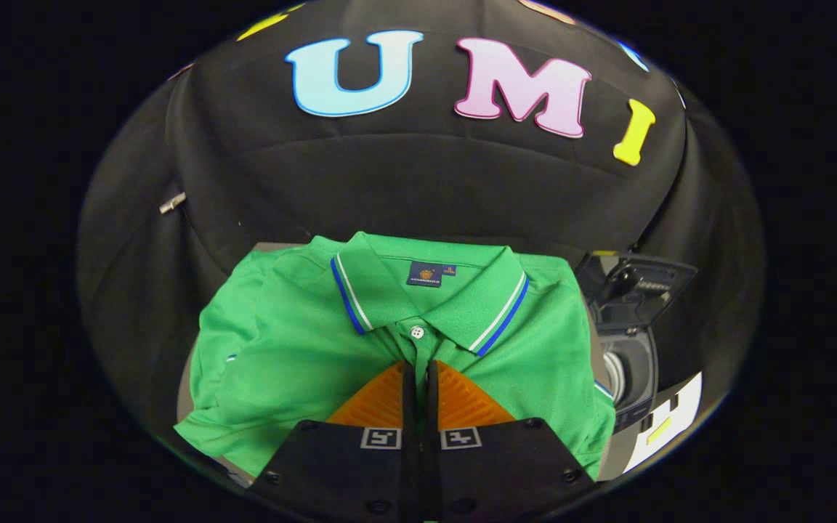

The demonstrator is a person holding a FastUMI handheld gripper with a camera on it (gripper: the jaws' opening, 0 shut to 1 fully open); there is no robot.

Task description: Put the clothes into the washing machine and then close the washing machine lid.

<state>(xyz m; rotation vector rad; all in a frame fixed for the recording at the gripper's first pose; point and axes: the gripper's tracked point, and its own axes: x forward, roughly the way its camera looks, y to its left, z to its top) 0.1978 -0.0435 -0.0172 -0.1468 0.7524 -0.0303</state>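
Item, left and centre of frame: one green polo shirt [280,349], folded, collar trimmed with a stripe, lying flat on a pale surface [187,378] that peeks out along its left edge. The shirt fills the lower middle of the frame, collar towards the booth wall.

Item, lower centre: my tool [418,378], its two fingers drawn nearly together with a thin gap between them, tips over the shirt's button placket just below the collar. I cannot tell whether any cloth is pinched in that gap; nothing appears lifted.

Item, right of frame: the washing machine [633,363], just beside the shirt's right edge, its lid [636,287] raised and the drum mouth showing below it.

Step in hand, as I judge it: the pick-up of the shirt, with loading not yet done. The next move calls for a firm hold on a fold of fabric near the placket, a lift clear of the surface, then a carry rightward to the open drum. The lid is left for last.
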